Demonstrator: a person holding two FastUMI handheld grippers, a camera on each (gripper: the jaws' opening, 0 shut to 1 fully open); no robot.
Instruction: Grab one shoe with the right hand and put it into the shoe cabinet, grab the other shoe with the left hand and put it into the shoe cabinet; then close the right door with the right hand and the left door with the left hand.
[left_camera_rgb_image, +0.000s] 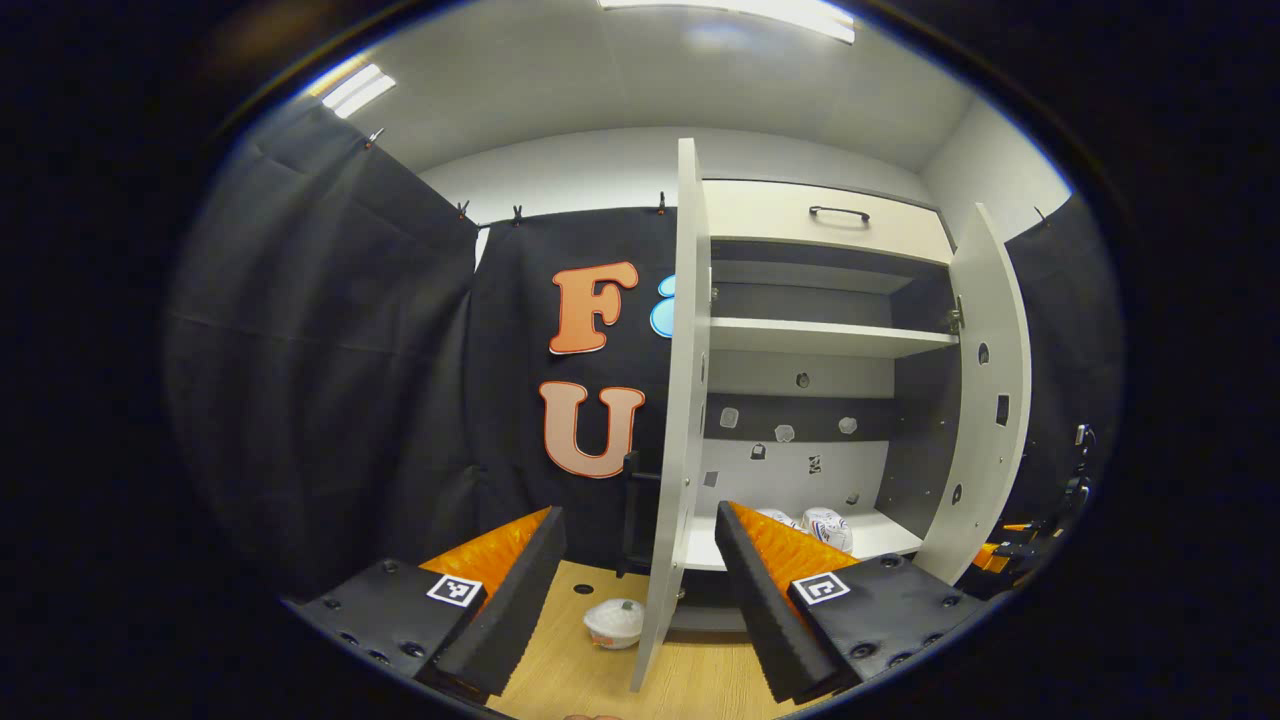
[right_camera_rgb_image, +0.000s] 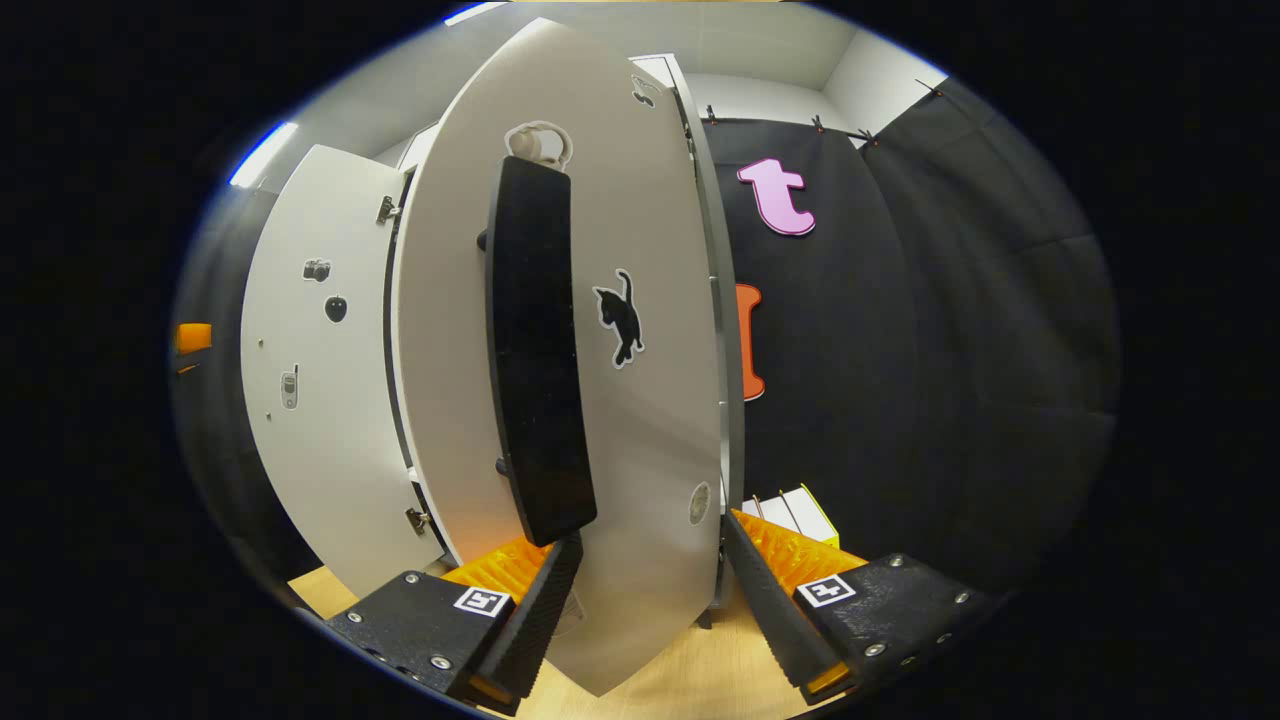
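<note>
Looking from the left gripper view, I see the shoe cabinet (left_camera_rgb_image: 820, 340) standing open, its left door (left_camera_rgb_image: 680, 400) swung out edge-on toward me and its right door (left_camera_rgb_image: 985, 400) angled out at the far side. My left gripper (left_camera_rgb_image: 640, 590) is spread wide and holds nothing; the left door's edge rises right between its fingers, though I cannot tell whether either finger touches it. On the bottom shelf, toward its right edge, sits a pair of shoes (left_camera_rgb_image: 825, 527), so I judge both shoes are already stowed. A small white bowl-like thing (left_camera_rgb_image: 613, 623) lies on the wooden floor (left_camera_rgb_image: 560, 670) near the left door's foot.

In the right gripper view, my right gripper (right_camera_rgb_image: 650, 590) is also spread and empty, with the right door (right_camera_rgb_image: 640, 400) close in front, its face towards me and its long black handle (right_camera_rgb_image: 535, 350) running upright above the left finger. The door's long axis is vertical, so I judge the coming move is a sideways push on its face by the right gripper to swing it shut.
</note>
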